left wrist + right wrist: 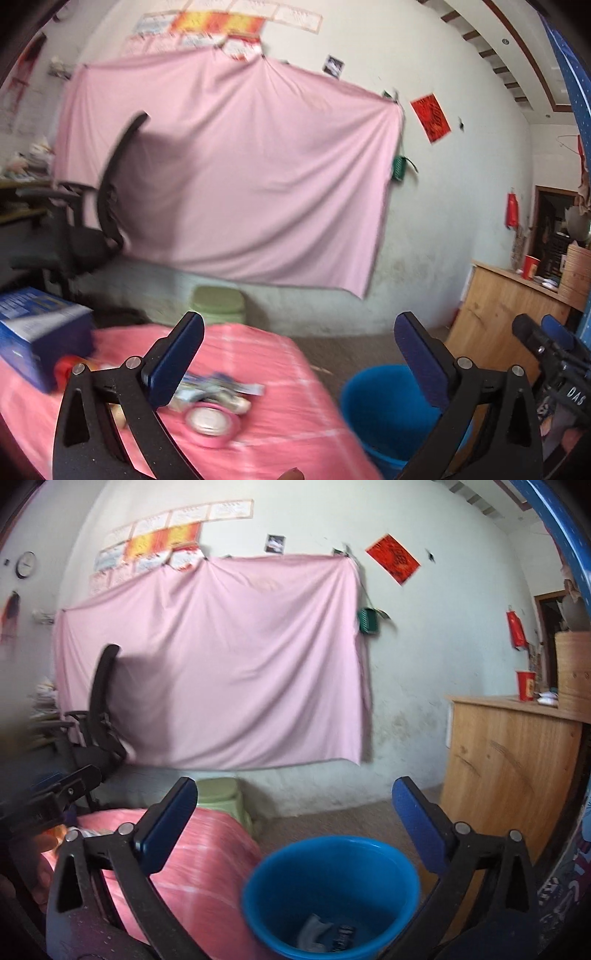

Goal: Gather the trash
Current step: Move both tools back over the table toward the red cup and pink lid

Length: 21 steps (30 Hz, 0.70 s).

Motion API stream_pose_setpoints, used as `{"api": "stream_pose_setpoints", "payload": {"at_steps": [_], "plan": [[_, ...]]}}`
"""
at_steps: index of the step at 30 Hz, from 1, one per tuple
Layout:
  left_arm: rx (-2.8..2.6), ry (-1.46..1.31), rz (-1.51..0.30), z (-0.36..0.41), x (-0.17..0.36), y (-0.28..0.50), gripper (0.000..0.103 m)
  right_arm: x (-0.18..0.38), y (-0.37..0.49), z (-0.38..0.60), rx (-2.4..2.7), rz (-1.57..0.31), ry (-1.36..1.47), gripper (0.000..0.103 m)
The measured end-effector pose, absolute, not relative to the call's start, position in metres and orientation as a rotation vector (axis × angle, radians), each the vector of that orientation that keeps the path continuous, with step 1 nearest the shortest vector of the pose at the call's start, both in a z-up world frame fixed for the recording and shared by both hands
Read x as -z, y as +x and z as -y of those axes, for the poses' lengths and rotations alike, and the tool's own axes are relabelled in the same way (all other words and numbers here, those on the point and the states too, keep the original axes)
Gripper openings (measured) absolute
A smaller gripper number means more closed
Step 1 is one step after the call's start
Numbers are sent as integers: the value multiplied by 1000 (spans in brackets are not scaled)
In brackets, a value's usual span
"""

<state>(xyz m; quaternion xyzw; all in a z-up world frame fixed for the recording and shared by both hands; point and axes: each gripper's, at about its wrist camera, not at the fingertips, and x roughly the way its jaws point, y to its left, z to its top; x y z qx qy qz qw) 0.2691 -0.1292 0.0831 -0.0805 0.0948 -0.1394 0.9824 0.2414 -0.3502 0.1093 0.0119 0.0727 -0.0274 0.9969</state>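
A blue bucket (332, 890) stands on the floor beside the pink-covered table (207, 871); crumpled wrappers (325, 938) lie in its bottom. It also shows in the left wrist view (388, 406). On the table lie crumpled blue-and-white wrappers (218, 391) and a pink tape roll (212, 422). My left gripper (299, 354) is open and empty above the table's right part, near the wrappers. My right gripper (295, 819) is open and empty above the bucket. The right gripper shows at the right edge of the left view (546, 347).
A blue box (40, 332) and a red object (64, 367) sit on the table's left. A green stool (218, 304) and a black office chair (92, 221) stand behind the table. A wooden cabinet (509, 760) with a red cup (526, 685) stands right.
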Motion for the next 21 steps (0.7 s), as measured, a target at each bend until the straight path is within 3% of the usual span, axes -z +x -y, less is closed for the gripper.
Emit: {"api": "stream_pose_setpoints", "payload": {"at_steps": [13, 21], "plan": [[79, -117, -76, 13, -68, 210, 101, -109, 227, 248, -104, -26, 61, 103], [-5, -127, -107, -31, -28, 207, 101, -81, 239, 205, -152, -82, 26, 103]]}}
